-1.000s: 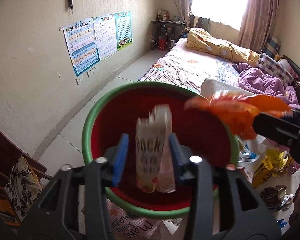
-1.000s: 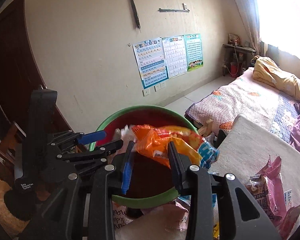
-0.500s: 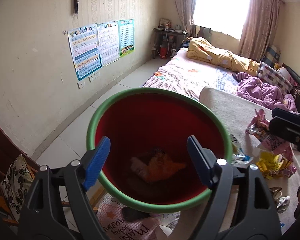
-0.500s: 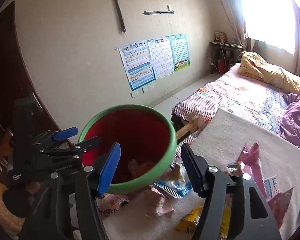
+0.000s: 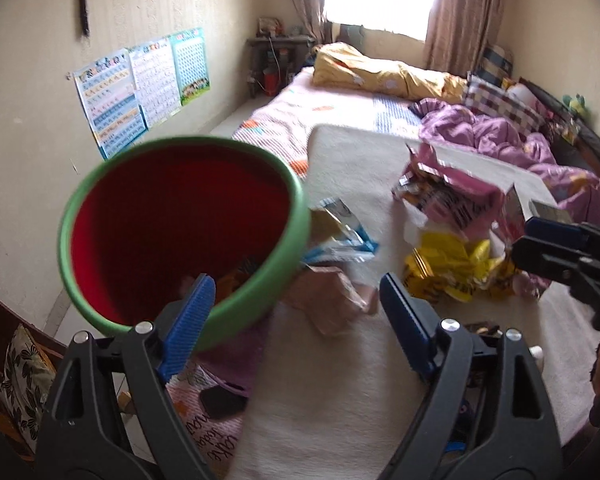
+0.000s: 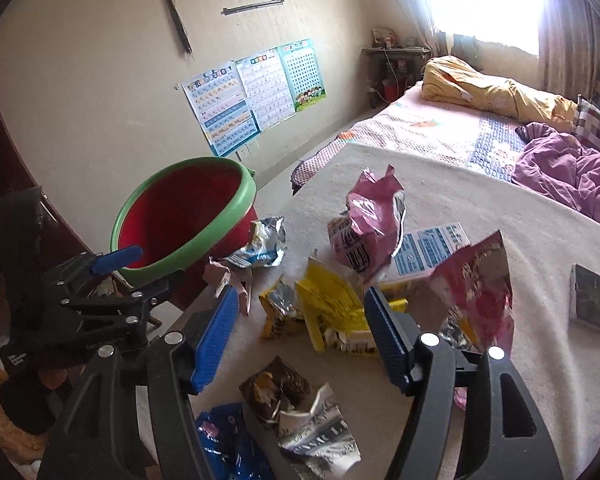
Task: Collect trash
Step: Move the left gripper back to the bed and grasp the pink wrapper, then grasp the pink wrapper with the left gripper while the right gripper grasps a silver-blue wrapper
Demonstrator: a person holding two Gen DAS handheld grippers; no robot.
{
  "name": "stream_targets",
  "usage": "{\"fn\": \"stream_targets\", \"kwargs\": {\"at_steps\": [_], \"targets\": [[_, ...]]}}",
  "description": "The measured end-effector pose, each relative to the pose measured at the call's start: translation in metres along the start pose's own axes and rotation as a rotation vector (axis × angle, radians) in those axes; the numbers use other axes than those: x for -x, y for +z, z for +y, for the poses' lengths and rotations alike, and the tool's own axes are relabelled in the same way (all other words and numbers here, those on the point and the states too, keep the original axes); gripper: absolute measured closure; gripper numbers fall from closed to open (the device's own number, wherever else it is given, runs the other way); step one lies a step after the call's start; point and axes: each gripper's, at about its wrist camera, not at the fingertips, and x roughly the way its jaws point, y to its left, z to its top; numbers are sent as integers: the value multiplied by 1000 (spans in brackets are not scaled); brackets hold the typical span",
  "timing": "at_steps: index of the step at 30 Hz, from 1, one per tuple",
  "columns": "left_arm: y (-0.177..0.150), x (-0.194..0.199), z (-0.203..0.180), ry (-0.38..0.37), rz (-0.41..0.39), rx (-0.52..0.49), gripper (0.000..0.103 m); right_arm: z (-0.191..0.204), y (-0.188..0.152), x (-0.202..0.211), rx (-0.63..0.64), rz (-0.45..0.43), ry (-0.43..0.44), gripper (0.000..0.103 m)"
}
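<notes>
A red bin with a green rim [image 5: 180,232] [image 6: 188,216] stands at the left edge of the cream bed cover, with wrappers inside. Loose wrappers lie on the cover: a yellow one [image 6: 332,312] [image 5: 448,264], a pink one [image 6: 364,220] [image 5: 452,196], a large pink bag [image 6: 480,292], a silver-blue one [image 6: 260,244] [image 5: 340,236], a brownish one [image 5: 332,296] and a crumpled dark-and-silver one [image 6: 300,416]. My left gripper [image 5: 296,320] is open and empty by the bin's rim. My right gripper [image 6: 300,328] is open and empty above the yellow wrapper.
A phone [image 6: 592,304] lies on the cover at the right. A purple blanket [image 6: 568,172] and a yellow quilt [image 6: 492,88] lie further back on the bed. Posters [image 6: 252,92] hang on the wall. A dark wooden chair [image 5: 4,360] stands left of the bin.
Both grippers opened and dropped their wrappers into the bin. Both have since swung right, away from the bin toward the litter on the bed cover.
</notes>
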Motion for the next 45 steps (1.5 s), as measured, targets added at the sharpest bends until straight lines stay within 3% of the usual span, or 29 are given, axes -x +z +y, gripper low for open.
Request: {"fn": "stream_targets", "kwargs": {"at_steps": [6, 10, 12, 19, 29, 30, 32, 34, 38, 40, 45], "targets": [[-16, -7, -32, -70, 54, -6, 21, -18, -26, 12, -21, 31, -19, 38], [-28, -6, -50, -64, 69, -19, 21, -28, -36, 17, -24, 47, -43, 38], [-32, -5, -51, -43, 72, -11, 21, -30, -39, 18, -15, 50, -44, 38], [-23, -20, -30, 144, 48, 88, 21, -13, -17, 14, 70, 23, 25, 38], [-15, -65, -16, 109, 154, 144, 23, -3, -9, 10, 98, 26, 65, 38], [-16, -68, -15, 99, 164, 153, 31, -5, -9, 10, 93, 26, 61, 38], [-17, -70, -12, 76, 168, 173, 36, -8, -9, 10, 82, 27, 54, 38], [-18, -69, -14, 51, 164, 166, 54, -10, -8, 7, 73, 32, 50, 38], [-24, -62, -15, -11, 181, 153, 80, -4, -2, 0, 85, 37, 63, 38], [-29, -55, -12, -35, 185, 156, 87, 4, 6, -4, 108, 34, 76, 38], [-45, -34, 0, -65, 197, 178, 87, 27, 31, -30, 172, 55, 80, 37]]}}
